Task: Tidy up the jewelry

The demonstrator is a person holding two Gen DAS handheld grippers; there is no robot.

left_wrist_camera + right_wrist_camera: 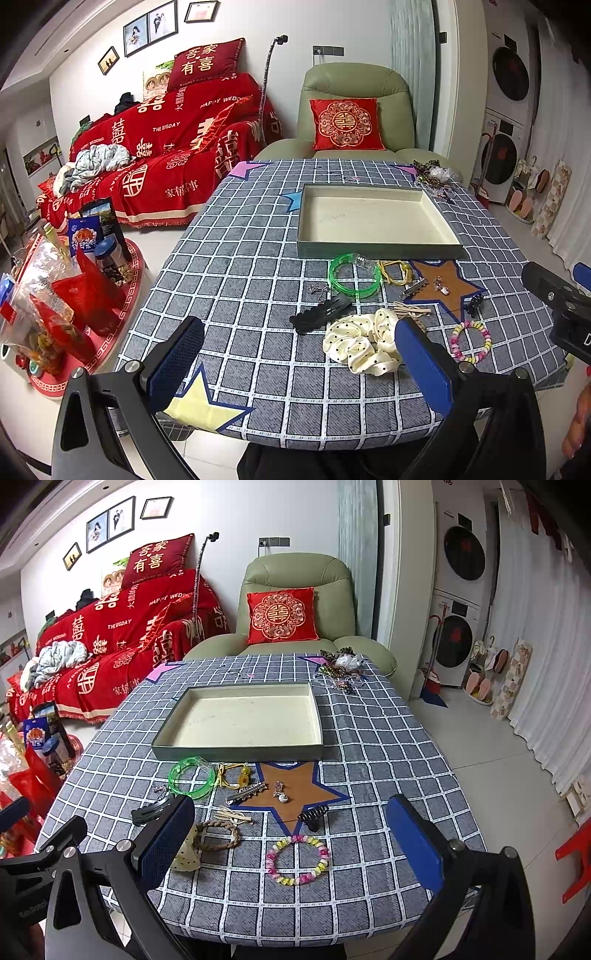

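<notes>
An empty cream-lined tray [373,249] [236,751] lies mid-table. In front of it are scattered a green bangle [354,275] [192,777], a yellow cord [397,273] [232,773], a silver clip [415,288] [245,792], a black hair clip [321,314] [147,812], a cream dotted scrunchie [360,345] [186,853], a braided band [218,834], a black claw clip [313,816] and a pink-yellow bead bracelet [472,341] [297,860]. My left gripper [299,365] hovers open near the scrunchie. My right gripper [291,849] hovers open around the bead bracelet.
A second pile of jewelry [432,177] [341,672] sits at the table's far right corner. Behind the table stands a green armchair [295,605]; a red-covered sofa [166,147] is to the left. A red tray of snacks [74,295] stands left of the table.
</notes>
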